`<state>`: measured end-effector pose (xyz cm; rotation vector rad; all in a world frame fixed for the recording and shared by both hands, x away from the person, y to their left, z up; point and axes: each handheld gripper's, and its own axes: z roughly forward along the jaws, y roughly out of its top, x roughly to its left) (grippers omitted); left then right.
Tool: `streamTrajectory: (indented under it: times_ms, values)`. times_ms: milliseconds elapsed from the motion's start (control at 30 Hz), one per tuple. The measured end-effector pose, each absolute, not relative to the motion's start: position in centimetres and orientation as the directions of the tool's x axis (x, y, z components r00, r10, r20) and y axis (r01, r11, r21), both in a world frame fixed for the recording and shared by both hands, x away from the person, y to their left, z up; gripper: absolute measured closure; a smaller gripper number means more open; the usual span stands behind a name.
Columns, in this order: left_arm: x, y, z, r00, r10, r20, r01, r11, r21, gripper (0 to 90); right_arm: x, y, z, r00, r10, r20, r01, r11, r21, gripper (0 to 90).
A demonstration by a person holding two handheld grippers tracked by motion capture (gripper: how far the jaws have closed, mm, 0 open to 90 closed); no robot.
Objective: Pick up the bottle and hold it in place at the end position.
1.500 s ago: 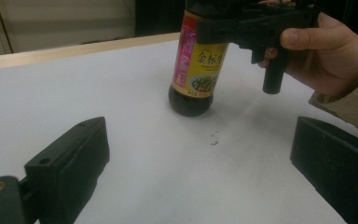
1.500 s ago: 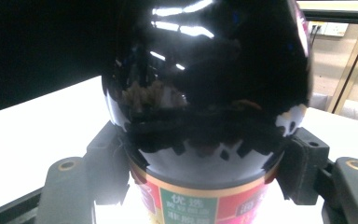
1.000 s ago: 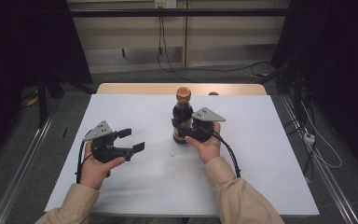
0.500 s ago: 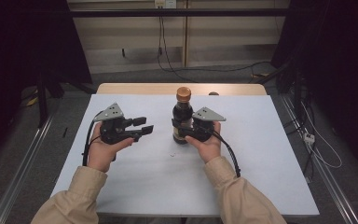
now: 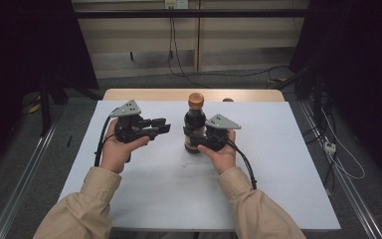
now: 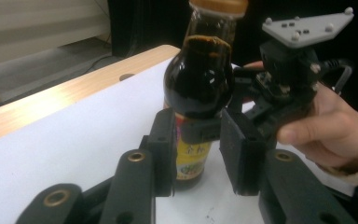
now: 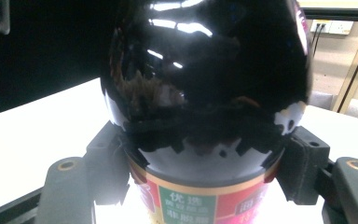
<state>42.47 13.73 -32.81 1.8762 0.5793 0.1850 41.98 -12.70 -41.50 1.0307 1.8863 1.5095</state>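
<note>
Nearest the table's front edge, two tan sleeves [image 5: 87, 209] come in from six o'clock in the high view, each hand holding a gripper over the white table [image 5: 144, 199]. The left gripper [image 5: 161, 124] hangs at about nine o'clock of the bottle, clear of it and above the tabletop; its jaws have just been closing and now stand at a narrow gap with nothing between them. Seen along them in the left gripper view, the bottle stands farther off. The right gripper [image 5: 188, 138] clamps the dark bottle [image 5: 194, 124] low on its belly, a pad pressed on either side in the right gripper view. The bottle stands upright near the table's middle, its orange cap [image 5: 196, 100] on top. Behind it, at twelve o'clock, runs the table's bare wooden strip [image 5: 144, 94].
</note>
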Motion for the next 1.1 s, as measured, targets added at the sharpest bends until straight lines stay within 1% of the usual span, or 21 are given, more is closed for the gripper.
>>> streamTrajectory:
  times_ms: [100,200,300,400,600,933,1100]
  values:
    - [42.8,13.3,-32.2,0.875,0.464,-0.142,0.298,-0.282,0.912,72.9,42.0,-12.7,-41.5,-0.582,0.81,0.069,0.244,0.094,0.965,30.4]
    - [43.0,12.9,-31.8,0.881,0.449,-0.15,0.302,-0.288,0.909,78.9,42.0,-12.7,-41.6,-0.582,0.81,0.072,0.245,0.09,0.965,30.4]
    - [43.3,12.6,-31.5,0.882,0.437,-0.179,0.322,-0.28,0.904,84.6,42.0,-12.7,-41.6,-0.581,0.811,0.07,0.243,0.09,0.966,30.4]
    - [43.7,12.4,-30.9,0.888,0.426,-0.175,0.322,-0.302,0.897,89.4,42.0,-12.7,-41.6,-0.581,0.811,0.07,0.243,0.091,0.966,30.4]
    - [44.4,11.9,-29.9,0.884,0.433,-0.177,0.329,-0.308,0.893,90.0,42.0,-12.7,-41.6,-0.582,0.81,0.073,0.246,0.09,0.965,30.4]
    - [45.2,11.3,-29.2,0.878,0.423,-0.221,0.366,-0.298,0.882,90.0,42.0,-12.8,-41.5,-0.588,0.806,0.07,0.248,0.098,0.964,30.7]
    - [45.2,11.1,-28.5,0.879,0.43,-0.207,0.358,-0.306,0.882,90.0,42.0,-12.7,-41.5,-0.587,0.807,0.07,0.249,0.097,0.963,31.0]
